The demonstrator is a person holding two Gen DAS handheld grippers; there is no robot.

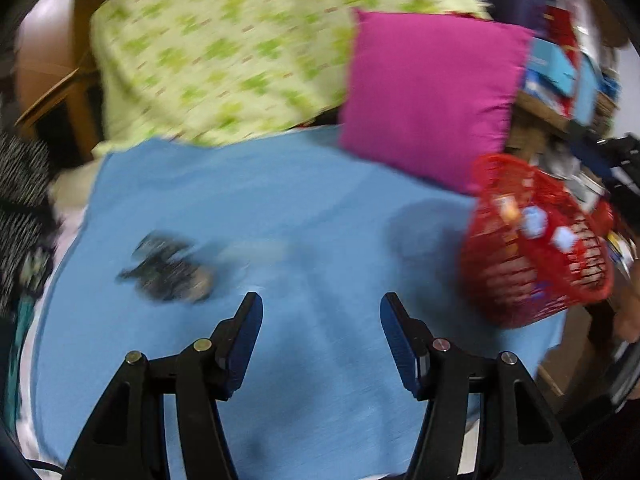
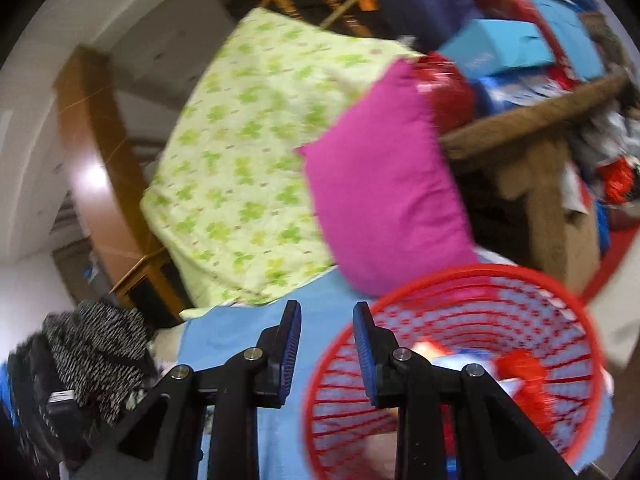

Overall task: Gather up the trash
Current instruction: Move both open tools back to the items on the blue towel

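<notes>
**Trash left on the blue sheet, red basket at the right fingers**

Left wrist view: the left gripper [image 1: 322,304] has its 2 fingers spread, nothing between them. A blurred dark piece of trash [image 1: 170,270] lies on the blue sheet [image 1: 312,208], beyond and left of the fingers. The red basket [image 1: 532,248] is off to their right.

Right wrist view: the right gripper [image 2: 327,312] has its fingers drawn close together; whether they pinch the red basket's [image 2: 472,280] rim I cannot tell. Scraps lie inside it.

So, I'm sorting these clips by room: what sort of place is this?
Probably a cluttered bedroom or storeroom at home: a blue sheet spread over what looks like a bed, a pink cushion against green-patterned bedding, and a wooden shelf piled with boxes.
</notes>
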